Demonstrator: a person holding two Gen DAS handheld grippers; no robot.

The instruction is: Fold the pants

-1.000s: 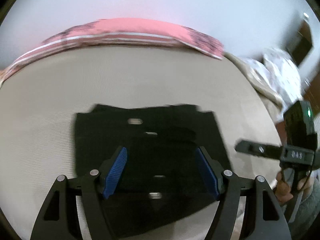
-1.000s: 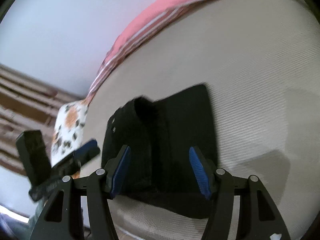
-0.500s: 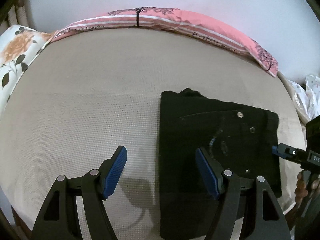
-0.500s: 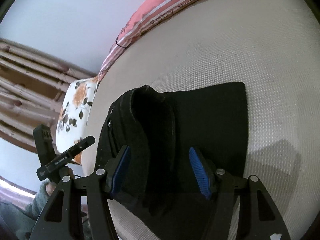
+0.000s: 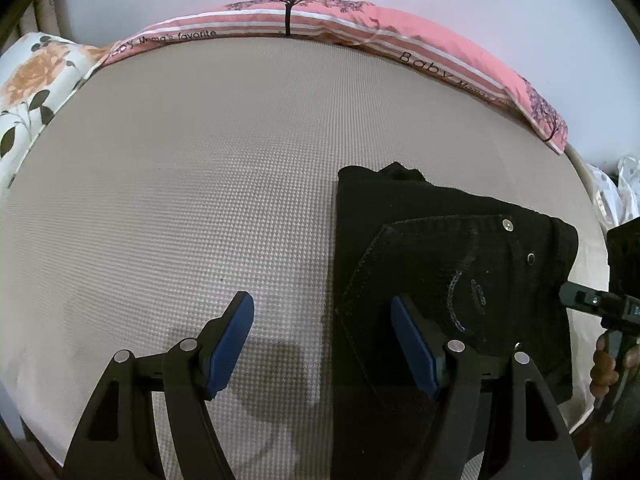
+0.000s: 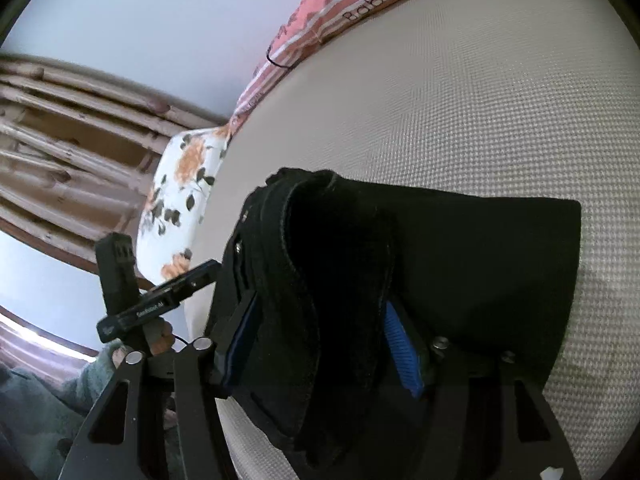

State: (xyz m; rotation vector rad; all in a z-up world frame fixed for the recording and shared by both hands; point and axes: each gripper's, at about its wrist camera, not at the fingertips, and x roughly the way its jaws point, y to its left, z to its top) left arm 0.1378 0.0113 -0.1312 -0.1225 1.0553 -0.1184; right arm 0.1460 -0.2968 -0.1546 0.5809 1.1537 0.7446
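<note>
Pants: black jeans (image 5: 452, 280) lying folded into a thick block on the beige mattress (image 5: 200, 200), at the near edge, well apart from the pink striped pillow (image 5: 360, 28) along the far side.
Upper layer: back pocket and rivets facing up; waistband end bulging into a raised hump on the side of the jeans nearest the right gripper.
Left gripper (image 5: 322, 344): jaws wide and empty, straddling the left edge of the jeans, one pad over bare mattress, the other over the pocket.
Right gripper (image 6: 320, 344): jaws have just been closing, now half-narrowed around the raised hump of the jeans; pad contact hidden by cloth, so a firm grip cannot be confirmed.
Step in hand: apparently pinching that hump to lay it flat or carry the last fold.
Doing it well: take all layers of the jeans together, not only the top one; pin the left edge of the jeans low with the left pads; avoid dragging the block off the mattress edge.
</note>
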